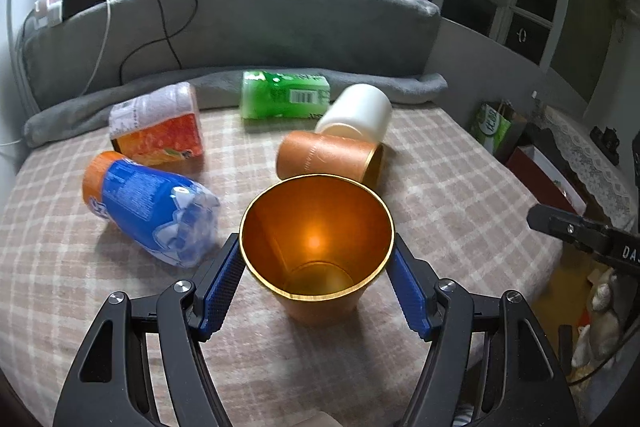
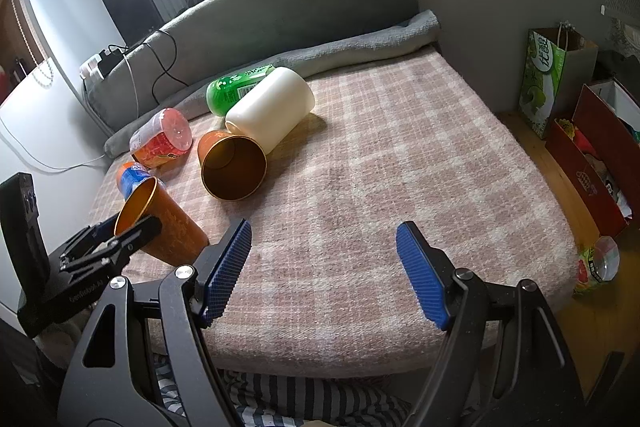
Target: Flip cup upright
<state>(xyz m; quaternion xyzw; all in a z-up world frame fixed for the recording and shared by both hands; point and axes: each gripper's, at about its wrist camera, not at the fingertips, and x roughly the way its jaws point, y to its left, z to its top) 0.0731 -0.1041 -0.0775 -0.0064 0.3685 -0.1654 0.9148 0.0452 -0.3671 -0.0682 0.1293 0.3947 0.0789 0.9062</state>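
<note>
While its gold-lined mouth faced up toward the lens, the orange cup [image 1: 318, 247] stood at lower centre of the left wrist view, base on the plaid bed cover [image 1: 460, 187]. It sat between the blue pads [image 1: 222, 291] of the left claw [image 1: 318, 253], which flanked it just below the rim. The pads seemed to touch or nearly touch its sides; whether they pinched it could not be told. In the right wrist view the same cup appeared at lower left, leaning in that fisheye frame, with the left claw's dark finger across its wall. The hold near the rim suggested, as a judgement, that the cup was being steadied on soft bedding where it might tip.

The right claw [image 2: 324, 263] hung spread and empty over bare cover at lower centre of its own frame, well apart from the cup.

Behind, toward centre frame, a second orange cup [image 1: 328, 161] and a white cup [image 1: 358, 113] lay on their sides, touching. A green bottle [image 1: 286, 95], an orange-labelled bottle [image 1: 158, 125] and a blue-labelled bottle [image 1: 150, 209] also lay toppled.
</note>
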